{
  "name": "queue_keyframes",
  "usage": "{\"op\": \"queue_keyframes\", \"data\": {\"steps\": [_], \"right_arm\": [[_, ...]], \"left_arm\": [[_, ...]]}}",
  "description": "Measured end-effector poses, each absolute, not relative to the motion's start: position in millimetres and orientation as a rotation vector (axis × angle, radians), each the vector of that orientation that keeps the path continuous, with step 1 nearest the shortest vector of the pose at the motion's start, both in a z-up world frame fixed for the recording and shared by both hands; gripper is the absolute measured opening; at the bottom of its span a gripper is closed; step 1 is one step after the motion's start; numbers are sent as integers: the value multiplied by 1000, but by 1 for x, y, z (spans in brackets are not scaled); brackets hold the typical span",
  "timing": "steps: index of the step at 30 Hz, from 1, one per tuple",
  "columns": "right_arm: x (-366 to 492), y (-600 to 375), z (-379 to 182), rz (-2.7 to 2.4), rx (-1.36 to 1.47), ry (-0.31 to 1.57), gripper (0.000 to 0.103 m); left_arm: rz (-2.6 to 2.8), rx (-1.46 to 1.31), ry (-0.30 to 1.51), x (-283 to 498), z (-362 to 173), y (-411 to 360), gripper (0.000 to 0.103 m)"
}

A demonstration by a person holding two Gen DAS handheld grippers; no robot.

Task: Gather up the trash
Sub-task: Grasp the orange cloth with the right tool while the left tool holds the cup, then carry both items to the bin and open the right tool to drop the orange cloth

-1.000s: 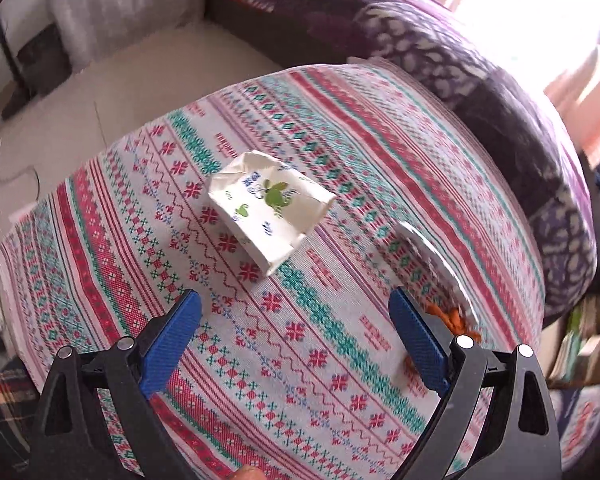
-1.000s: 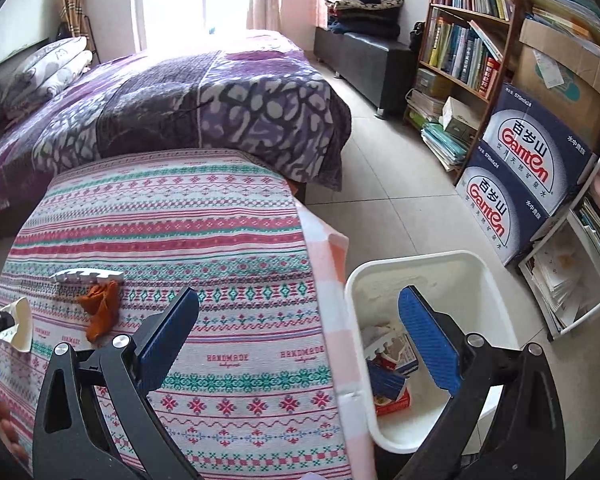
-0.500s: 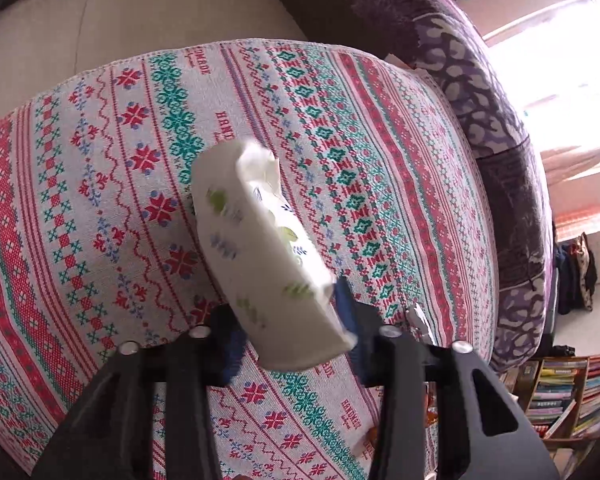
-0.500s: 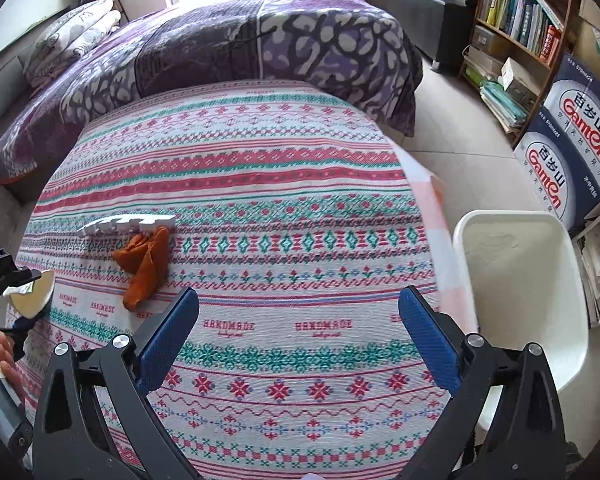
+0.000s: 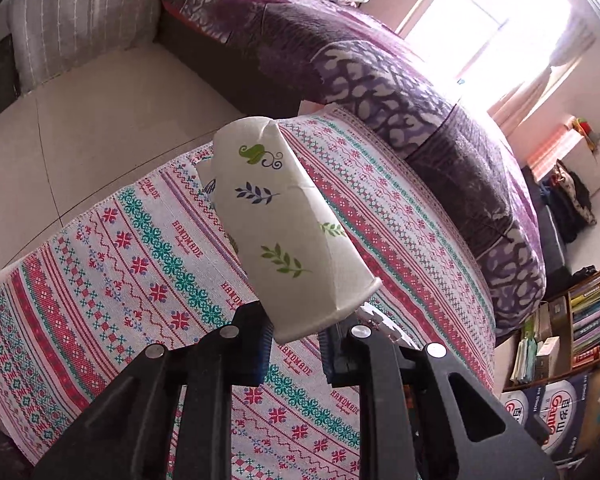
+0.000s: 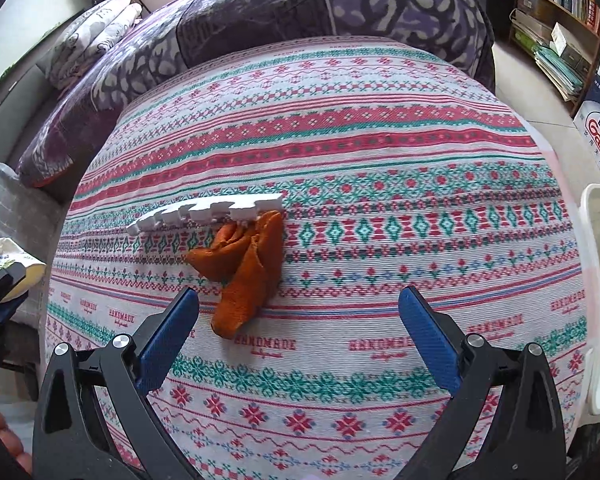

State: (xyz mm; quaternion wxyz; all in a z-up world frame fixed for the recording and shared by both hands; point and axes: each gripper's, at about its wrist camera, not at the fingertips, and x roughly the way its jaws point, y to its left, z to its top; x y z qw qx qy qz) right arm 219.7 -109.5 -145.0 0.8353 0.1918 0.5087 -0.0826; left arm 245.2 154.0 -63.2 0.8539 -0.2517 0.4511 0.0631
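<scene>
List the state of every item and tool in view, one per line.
Paper cup: crushed, lifted off the cloth, clamped at its rim.
Left tool: shut on the paper cup.
Right tool: open, empty, above the tablecloth.
Orange peel: lying loose on the cloth.
White foam strip: lying flat, touching the peel.

The right tool hangs wide open over the table, an orange cloth just ahead of its left pad
</scene>
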Motion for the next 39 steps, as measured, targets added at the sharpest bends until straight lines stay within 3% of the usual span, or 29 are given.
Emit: {"op": "queue_keyframes", "data": {"steps": [3, 5, 6, 7, 8, 17, 28, 39], "right_arm": [[231, -96, -156, -190, 350, 1093, 94], [231, -86, -156, -203, 254, 1064, 77], [230, -83, -155, -182, 211, 1063, 61], [229, -82, -154, -152, 211, 1064, 38], [228, -87, -153, -132, 233, 1072, 28], [197, -125, -129, -73, 364, 1105, 24], [159, -174, -35, -91, 335, 897, 24], [123, -200, -13, -217, 265, 753, 24]], "left_arm": [[127, -514, 946, 243, -61, 154, 20], [130, -494, 945, 241, -61, 155, 20], [130, -489, 945, 240, -60, 156, 20], [129, -487, 946, 239, -61, 156, 20], [128, -487, 947, 238, -61, 157, 20], [132, -402, 883, 215, -32, 149, 20], [75, -258, 767, 180, 24, 110, 20], [-14, -124, 713, 148, 29, 51, 22]]}}
